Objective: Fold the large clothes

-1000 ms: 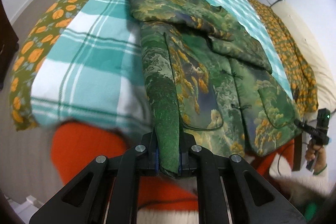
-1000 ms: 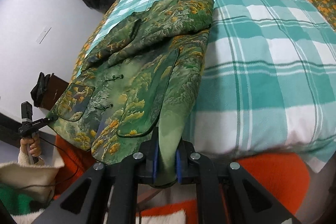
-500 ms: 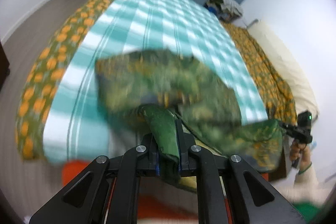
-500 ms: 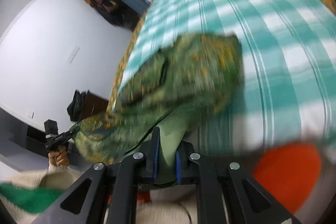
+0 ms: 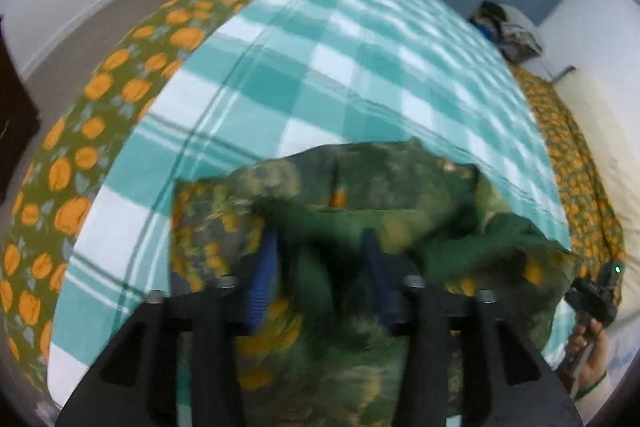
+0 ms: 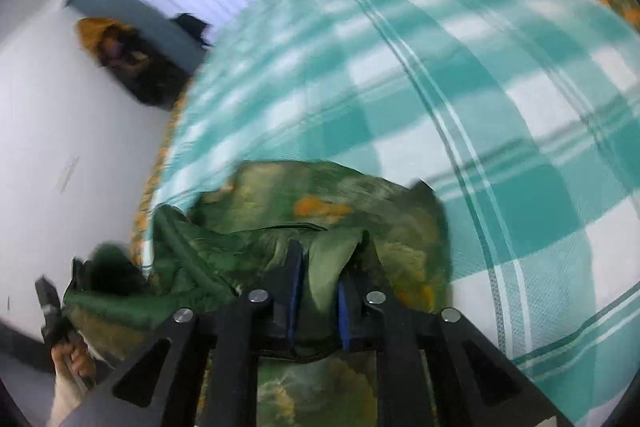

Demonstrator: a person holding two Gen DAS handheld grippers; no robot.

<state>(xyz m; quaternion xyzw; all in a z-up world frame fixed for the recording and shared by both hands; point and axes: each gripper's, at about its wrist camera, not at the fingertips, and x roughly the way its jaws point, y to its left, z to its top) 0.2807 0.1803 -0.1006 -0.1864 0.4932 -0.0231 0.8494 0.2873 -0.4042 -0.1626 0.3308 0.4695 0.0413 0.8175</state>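
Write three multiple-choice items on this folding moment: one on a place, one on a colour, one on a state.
1. Where does the green patterned jacket lie?
A. on the floor
B. on the checked blanket
C. on a chair

2. What colours is the blanket?
A. teal and white
B. red and black
C. plain grey

3. How does the left gripper stand?
A. clamped on a pillow
B. jaws apart
C. out of view

Key: 1 B, checks surround the jacket; 2 A, teal and white squares show; 3 B, its jaws have just been opening, blue pads apart with cloth loose between them.
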